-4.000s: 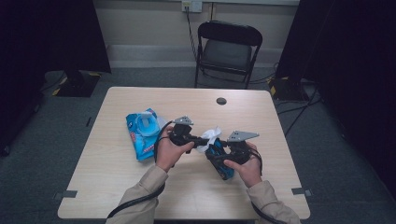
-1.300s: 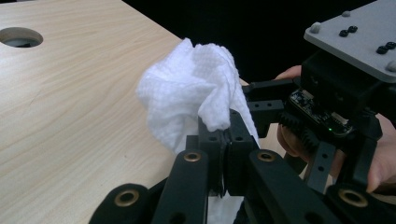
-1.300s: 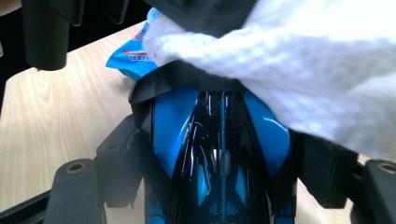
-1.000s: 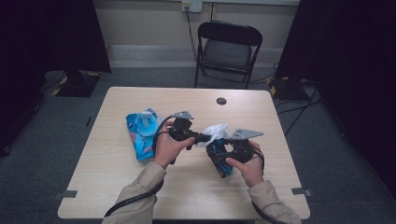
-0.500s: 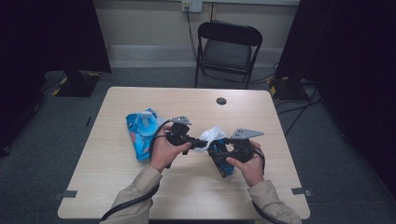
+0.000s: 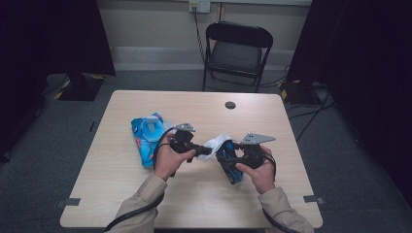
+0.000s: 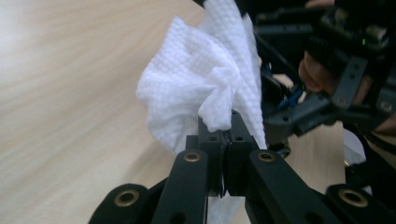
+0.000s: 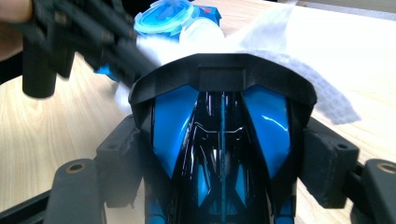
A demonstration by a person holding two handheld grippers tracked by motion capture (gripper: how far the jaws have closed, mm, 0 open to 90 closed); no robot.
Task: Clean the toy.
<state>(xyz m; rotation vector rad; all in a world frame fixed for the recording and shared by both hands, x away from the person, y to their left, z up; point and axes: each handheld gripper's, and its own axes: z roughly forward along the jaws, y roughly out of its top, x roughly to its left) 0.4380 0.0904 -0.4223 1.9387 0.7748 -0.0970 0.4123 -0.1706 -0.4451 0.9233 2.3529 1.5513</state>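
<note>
White wipe (image 7: 205,79) pinched in left tool (image 7: 223,135), against toy car (image 8: 222,154).

A blue wipes packet (image 6: 147,138) with a round pale-blue lid lies on the light wooden table (image 6: 121,194), left of centre. A small dark disc (image 6: 230,105) sits near the table's far edge. Behind the table, a black folding chair (image 6: 236,51) stands on grey carpet, with cables trailing from a wall outlet (image 6: 199,6).

The worktop (image 6: 121,194) is a pale wooden rectangle standing on grey carpet. A blue wipes pack (image 6: 147,137) lies flat on its left half. A small black disc (image 6: 230,105) lies near the far edge.
</note>
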